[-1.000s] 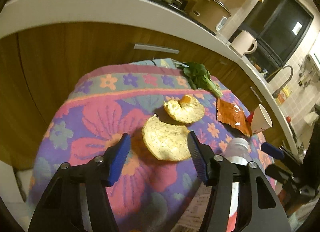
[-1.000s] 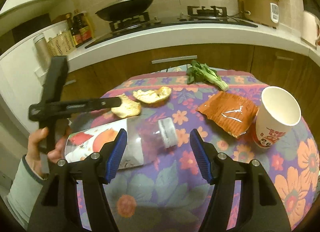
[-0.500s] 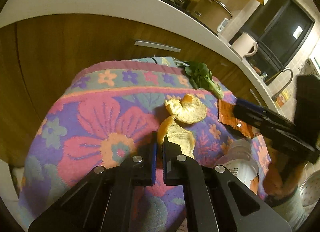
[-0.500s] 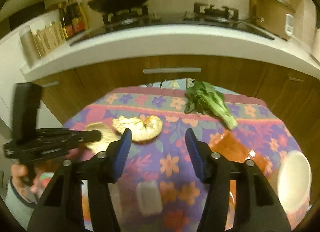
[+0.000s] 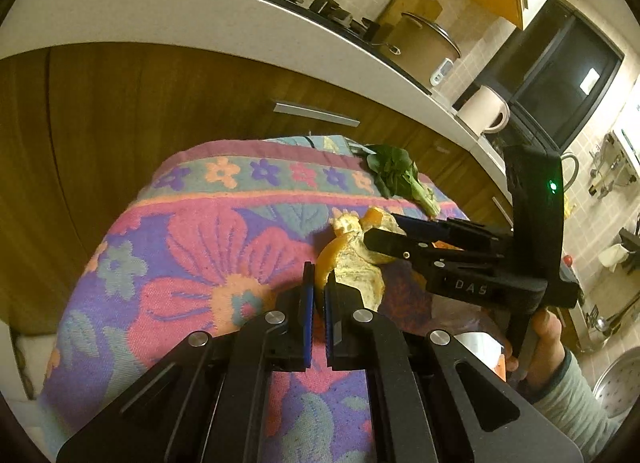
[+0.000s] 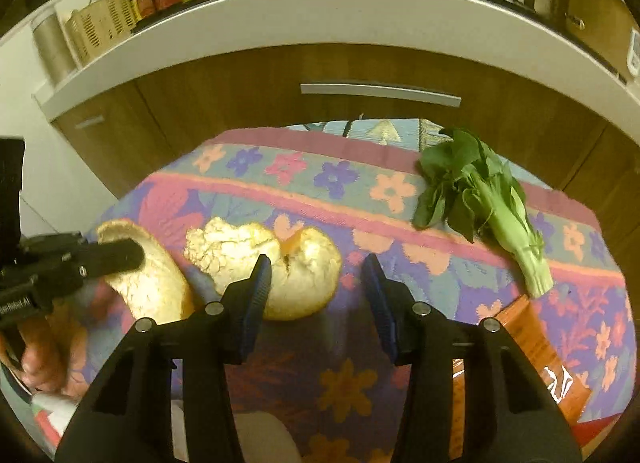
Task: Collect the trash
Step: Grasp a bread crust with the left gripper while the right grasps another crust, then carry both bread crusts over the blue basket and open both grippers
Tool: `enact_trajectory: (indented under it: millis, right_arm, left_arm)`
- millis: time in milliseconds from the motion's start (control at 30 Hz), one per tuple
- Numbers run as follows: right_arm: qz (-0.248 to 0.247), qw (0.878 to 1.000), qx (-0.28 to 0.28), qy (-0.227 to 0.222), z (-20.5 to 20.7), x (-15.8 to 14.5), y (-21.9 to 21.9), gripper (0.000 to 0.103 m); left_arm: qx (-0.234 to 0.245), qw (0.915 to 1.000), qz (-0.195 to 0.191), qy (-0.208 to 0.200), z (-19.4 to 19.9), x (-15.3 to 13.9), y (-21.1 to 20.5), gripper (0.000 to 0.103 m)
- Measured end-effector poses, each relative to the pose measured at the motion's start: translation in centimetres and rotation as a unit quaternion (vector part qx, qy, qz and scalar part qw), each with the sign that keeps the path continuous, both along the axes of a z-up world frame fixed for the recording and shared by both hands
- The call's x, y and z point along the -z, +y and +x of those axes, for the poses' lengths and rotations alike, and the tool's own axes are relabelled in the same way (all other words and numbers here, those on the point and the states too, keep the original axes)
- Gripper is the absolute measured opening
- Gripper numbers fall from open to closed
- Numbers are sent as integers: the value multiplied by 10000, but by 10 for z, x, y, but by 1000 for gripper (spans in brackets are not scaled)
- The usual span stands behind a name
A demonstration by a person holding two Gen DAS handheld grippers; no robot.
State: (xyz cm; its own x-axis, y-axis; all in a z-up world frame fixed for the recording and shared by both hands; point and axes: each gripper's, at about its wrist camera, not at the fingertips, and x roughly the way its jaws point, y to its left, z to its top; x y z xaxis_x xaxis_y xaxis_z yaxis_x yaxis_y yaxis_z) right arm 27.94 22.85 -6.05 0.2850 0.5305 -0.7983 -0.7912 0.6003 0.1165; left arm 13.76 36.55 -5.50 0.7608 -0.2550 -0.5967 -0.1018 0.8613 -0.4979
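Note:
My left gripper (image 5: pixel 316 283) is shut on the edge of a piece of orange peel (image 5: pixel 356 275), holding it just over the flowered tablecloth (image 5: pixel 192 231). In the right wrist view that peel (image 6: pixel 148 283) shows at the left, in the left gripper (image 6: pixel 120 255). My right gripper (image 6: pixel 316 275) is open, its fingers to either side of the second orange peel (image 6: pixel 240 251) on the cloth. It also shows in the left wrist view (image 5: pixel 384 235), over that peel (image 5: pixel 348 223).
A leafy green stalk (image 6: pixel 488 199) lies at the far right of the table. An orange wrapper (image 6: pixel 548 359) lies at the right front. A plastic bottle (image 6: pixel 56 407) lies at the lower left. Wooden cabinets and a counter (image 6: pixel 360 15) stand behind.
My left gripper closed on the near peel and lifted its edge. My right gripper moved forward from the bottle to the second peel, still open.

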Motion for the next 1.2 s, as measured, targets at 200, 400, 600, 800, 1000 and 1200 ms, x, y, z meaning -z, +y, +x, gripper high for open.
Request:
enact_trajectory:
  millis: [200, 400, 600, 800, 1000, 1200]
  right_arm:
    - [141, 9994, -47, -319, -18, -10, -8, 5]
    - [427, 9959, 194, -767, -35, -41, -29, 4]
    - [916, 9891, 513, -1035, -56, -82, -70, 4]
    - [1459, 9720, 1197, -1400, -80, -127, -146, 4]
    - [1677, 9531, 1914, -1636, -109, -153, -241, 4]
    - [1719, 9311, 2731, -1701, -141, -147, -337, 4]
  left_arm:
    - [-63, 9999, 32, -102, -3, -3, 0, 2]
    - [-176, 9993, -35, -316, -20, -12, 2, 2]
    - [-191, 9975, 83, -679, -45, -48, -10, 2]
    - [88, 9932, 381, -1094, -65, -105, -51, 2]
    - [634, 9876, 471, -1358, -68, -140, -116, 2]
    - [1412, 9790, 606, -1337, -55, -147, -208, 2]
